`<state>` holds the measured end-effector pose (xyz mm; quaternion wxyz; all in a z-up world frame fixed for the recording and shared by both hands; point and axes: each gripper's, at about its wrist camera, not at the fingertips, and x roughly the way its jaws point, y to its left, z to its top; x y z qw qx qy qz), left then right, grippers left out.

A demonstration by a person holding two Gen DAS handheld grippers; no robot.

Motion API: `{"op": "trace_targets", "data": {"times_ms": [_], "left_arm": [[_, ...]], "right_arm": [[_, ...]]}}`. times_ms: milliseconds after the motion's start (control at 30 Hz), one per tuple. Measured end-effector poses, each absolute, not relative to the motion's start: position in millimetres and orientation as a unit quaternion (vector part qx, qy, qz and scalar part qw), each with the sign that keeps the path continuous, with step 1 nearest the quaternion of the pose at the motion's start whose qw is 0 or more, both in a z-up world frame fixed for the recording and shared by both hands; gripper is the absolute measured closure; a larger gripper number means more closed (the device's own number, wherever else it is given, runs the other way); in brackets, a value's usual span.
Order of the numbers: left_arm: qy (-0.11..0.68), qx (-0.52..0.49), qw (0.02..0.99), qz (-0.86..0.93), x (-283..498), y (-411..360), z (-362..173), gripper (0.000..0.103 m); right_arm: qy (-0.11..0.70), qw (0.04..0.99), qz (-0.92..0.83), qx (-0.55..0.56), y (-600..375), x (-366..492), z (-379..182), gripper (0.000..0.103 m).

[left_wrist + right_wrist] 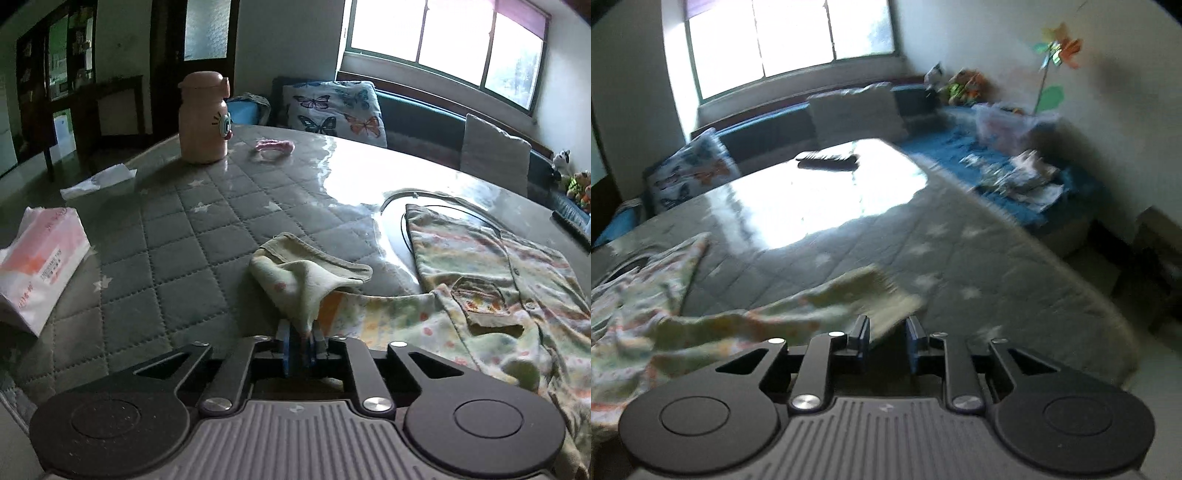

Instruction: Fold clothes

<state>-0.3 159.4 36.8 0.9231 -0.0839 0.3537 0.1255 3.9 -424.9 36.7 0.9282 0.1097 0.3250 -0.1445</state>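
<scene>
Soft printed shirt (480, 295) on quilted, star-patterned table (166, 236)

Both wrist cams low over table (221, 206), facing window (443, 33), close, sharing shirt (480, 258).

Shirt (491, 280): pale green-cream, orange and red print, right of frame.
Table cover (177, 236): grey, quilted diamond stitching, white stars.
Bottle (203, 118): pink, blue eye motif, upper left.
Tissue pack (37, 266): white and pink, left edge.
Cushion (336, 110): white, blue and orange butterflies, upper centre.
Paper flower (1058, 48): orange and green, upper right.
</scene>
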Motion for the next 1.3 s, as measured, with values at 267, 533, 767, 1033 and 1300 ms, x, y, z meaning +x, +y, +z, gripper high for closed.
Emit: {"op": "trace_targets", "data": {"times_ms": [267,533,767,1033,1300], "left_arm": [[0.341,-0.055,0.93,0.125,-1,152,40,0.053],[0.338,-0.019,0.932,0.132,5,145,41,0.029],[0.342,0.021,0.93,0.135,23,140,36,0.022],[0.326,0.008,0.922,0.209,36,162,32,0.022],[0.31,-0.061,0.907,0.277,13,208,41,0.02]], "right_arm": [[0.33,0.935,-0.095,0.089,-401,27,32,0.066],[0.347,0.931,-0.07,0.085,-383,55,18,0.048],[0.352,0.931,-0.068,0.07,-373,58,9,0.033],[0.351,0.931,-0.067,0.072,-374,61,9,0.028],[0.35,0.932,-0.068,0.07,-373,63,8,0.024]]}}
